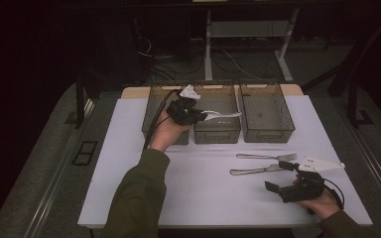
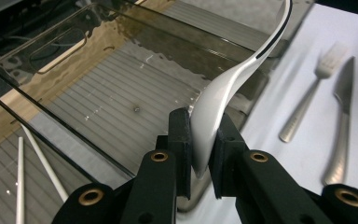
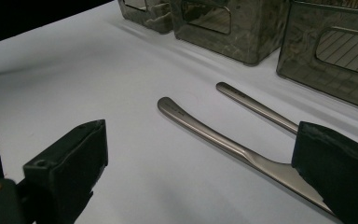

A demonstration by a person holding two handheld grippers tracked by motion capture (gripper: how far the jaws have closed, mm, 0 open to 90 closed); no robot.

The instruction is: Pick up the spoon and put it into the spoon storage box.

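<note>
Overhead, three smoky clear bins stood side by side along the far edge of the white table (image 1: 129, 198): a left bin (image 1: 155, 99), a middle bin (image 1: 217, 130) and a right bin (image 1: 268, 130). In the left gripper view two thin white sticks (image 2: 42, 163) lay in the compartment beside the one under the jaws, and the ribbed floor of the bin below looked bare apart from a small speck. A fork (image 1: 268, 156) and a knife (image 1: 255, 170) lay on the table in front of the bins, roughly parallel, with nothing between them and the right gripper. The left gripper (image 1: 194, 115), raised in the person's left hand (image 1: 166, 133) over the near part of the bins, was clamped on a white spoon (image 1: 223, 114); its jaws pinched the spoon edge-on at one end (image 2: 204, 135), and the rest of the spoon curved up and away over the middle bin, clear of its walls as far as could be seen. The right gripper (image 1: 277, 174), resting low near the table's near right corner in the right hand (image 1: 322, 206), had its jaws spread wide and gripped nothing. From its own camera, the knife (image 3: 223, 140) ran between the jaws toward the right one, which hid the blade end, so contact could not be judged; the fork (image 3: 256, 106) handle lay just beyond.
</note>
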